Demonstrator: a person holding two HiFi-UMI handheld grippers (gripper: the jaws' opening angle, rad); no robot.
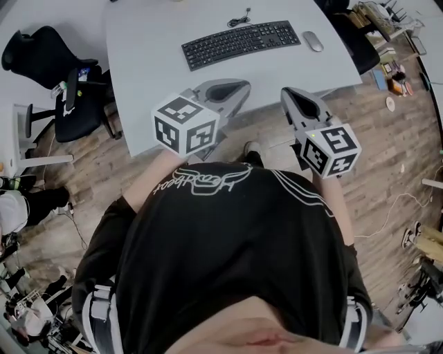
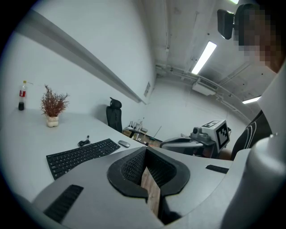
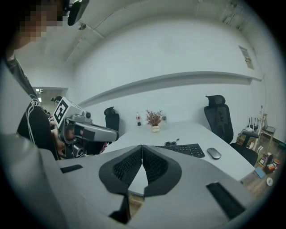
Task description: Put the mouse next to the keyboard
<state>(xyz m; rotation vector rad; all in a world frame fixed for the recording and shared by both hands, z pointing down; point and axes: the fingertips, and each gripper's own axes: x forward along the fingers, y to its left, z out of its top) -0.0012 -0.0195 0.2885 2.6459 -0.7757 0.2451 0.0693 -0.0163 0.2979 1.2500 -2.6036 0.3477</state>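
Standing at the near edge of a pale grey tabletop [image 1: 152, 62], a person in a black shirt holds a gripper in each hand. Both are close to the body and short of the things on the tabletop. The left gripper [image 1: 228, 90] has its jaws pressed together with nothing between them. The right gripper [image 1: 299, 102] is likewise closed and empty.

Farther across lies a black keyboard [image 1: 241, 43], with a small coiled cable [image 1: 239, 19] beyond it. The mouse [image 1: 313, 41], grey and oval, lies just beside the keyboard's right end, with a narrow strip of bare surface between them. It is well apart from both grippers.

Judged from this, the mouse already sits where the task wants it. Either the placing is done or only a small nudge closer is left.

A potted dried plant [image 3: 154, 120] and a bottle [image 3: 138, 119] stand at the far side.
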